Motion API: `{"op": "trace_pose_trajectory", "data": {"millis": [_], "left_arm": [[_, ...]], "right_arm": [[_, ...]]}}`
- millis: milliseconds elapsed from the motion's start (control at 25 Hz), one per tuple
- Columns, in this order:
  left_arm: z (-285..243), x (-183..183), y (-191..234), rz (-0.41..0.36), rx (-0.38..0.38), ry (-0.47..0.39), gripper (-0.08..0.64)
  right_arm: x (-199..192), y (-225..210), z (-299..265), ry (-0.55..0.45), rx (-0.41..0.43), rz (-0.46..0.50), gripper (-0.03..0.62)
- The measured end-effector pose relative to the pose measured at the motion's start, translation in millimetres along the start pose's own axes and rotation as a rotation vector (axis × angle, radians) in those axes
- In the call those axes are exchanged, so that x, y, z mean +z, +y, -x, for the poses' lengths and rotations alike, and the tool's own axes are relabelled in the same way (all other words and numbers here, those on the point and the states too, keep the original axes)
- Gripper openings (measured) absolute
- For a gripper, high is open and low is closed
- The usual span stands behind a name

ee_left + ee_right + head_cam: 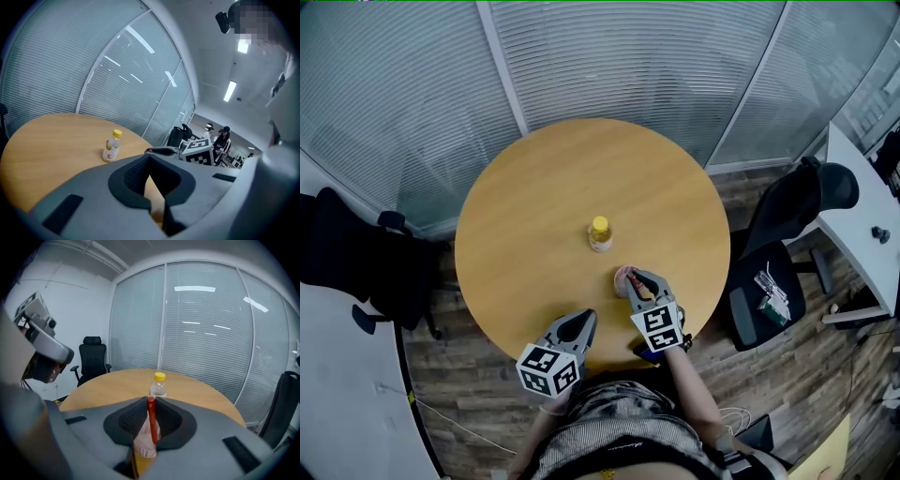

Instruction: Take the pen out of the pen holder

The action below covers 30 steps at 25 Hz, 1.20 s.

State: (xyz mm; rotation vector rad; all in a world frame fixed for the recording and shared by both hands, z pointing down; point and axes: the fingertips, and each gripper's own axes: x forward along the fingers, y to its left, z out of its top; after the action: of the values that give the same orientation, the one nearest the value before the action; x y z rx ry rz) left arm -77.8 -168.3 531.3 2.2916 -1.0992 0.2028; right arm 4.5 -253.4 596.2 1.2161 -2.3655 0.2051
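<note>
A small pink pen holder (624, 278) stands on the round wooden table (534, 206), near its front right edge. A red pen (151, 420) rises upright out of the pen holder (145, 445). My right gripper (151, 400) is shut on the pen's top end, and in the head view the right gripper (639, 278) sits right at the holder. My left gripper (581, 322) hovers over the table's front edge, shut and holding nothing. In the left gripper view the left gripper (150, 155) points toward the bottle, with the right gripper's marker cube (199, 152) off to its right.
A small clear bottle with a yellow cap (600, 234) stands upright at the table's centre, beyond the holder. A black office chair (778, 253) sits right of the table and another dark chair (356, 253) left. A white desk (862, 206) is at far right. Glass walls with blinds lie behind.
</note>
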Motion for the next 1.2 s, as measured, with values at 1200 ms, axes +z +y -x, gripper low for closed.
{"op": "trace_pose_trajectory", "data": {"millis": [1200], "left_arm": [[-4, 0, 3, -0.002, -0.008, -0.001, 0.005]], "right_arm": [[136, 10, 92, -0.243, 0.057, -0.055, 0.061]]}}
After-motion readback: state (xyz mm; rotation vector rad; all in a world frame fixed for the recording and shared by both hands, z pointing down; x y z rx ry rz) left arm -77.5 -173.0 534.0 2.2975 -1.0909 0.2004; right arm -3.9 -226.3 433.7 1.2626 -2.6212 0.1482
